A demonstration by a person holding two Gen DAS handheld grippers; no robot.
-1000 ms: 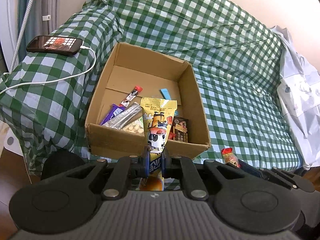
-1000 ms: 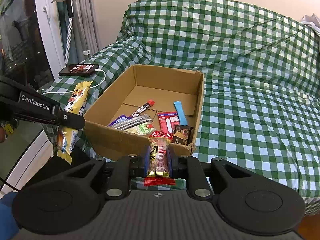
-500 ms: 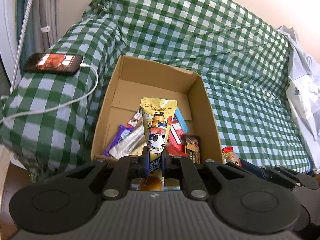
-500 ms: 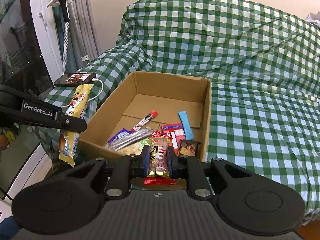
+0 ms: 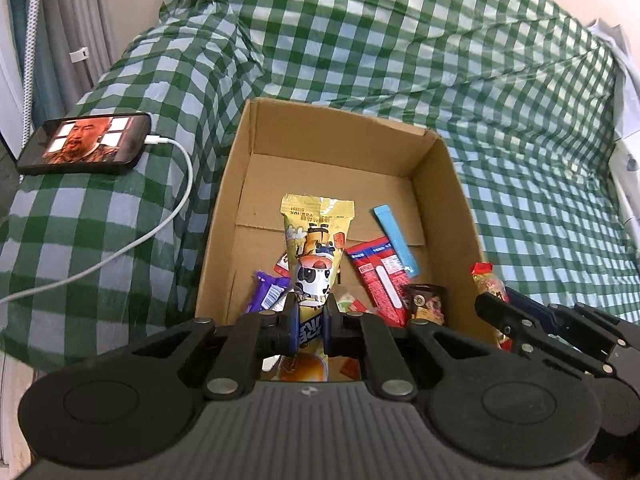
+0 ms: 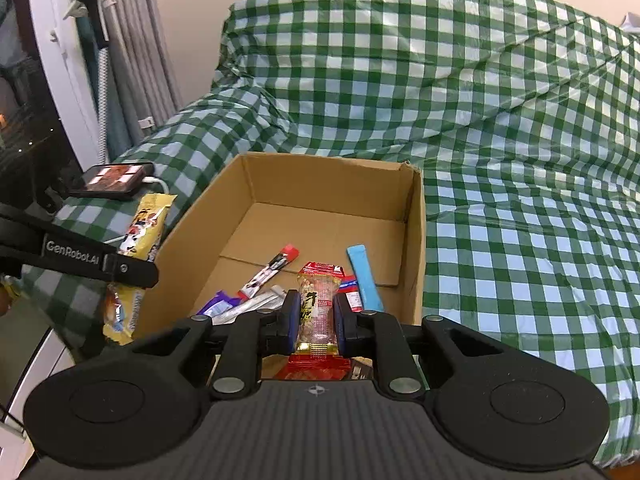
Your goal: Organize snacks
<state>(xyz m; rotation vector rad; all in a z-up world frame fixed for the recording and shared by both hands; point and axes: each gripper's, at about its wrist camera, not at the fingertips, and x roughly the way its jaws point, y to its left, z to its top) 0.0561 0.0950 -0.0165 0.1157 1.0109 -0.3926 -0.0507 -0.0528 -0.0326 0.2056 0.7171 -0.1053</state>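
Note:
An open cardboard box (image 5: 448,184) sits on a green checked sofa and holds several snacks: a purple bar (image 5: 269,294), a red packet (image 5: 380,280), a blue stick (image 5: 396,240). My left gripper (image 5: 311,322) is shut on a yellow snack bag with a cow (image 5: 314,256), held above the box's near edge. My right gripper (image 6: 316,322) is shut on a clear red-ended snack packet (image 6: 318,304), over the box (image 6: 416,240) at its near right. The left gripper and its bag (image 6: 136,248) show at the left of the right wrist view.
A phone (image 5: 86,148) with a white charging cable (image 5: 176,216) lies on the sofa arm left of the box. A curtain and a stand (image 6: 100,40) are at the far left. White plastic bags (image 5: 624,120) lie at the right of the sofa.
Both grippers have moved forward and up toward the box, each still holding its snack. The box contents have not moved.

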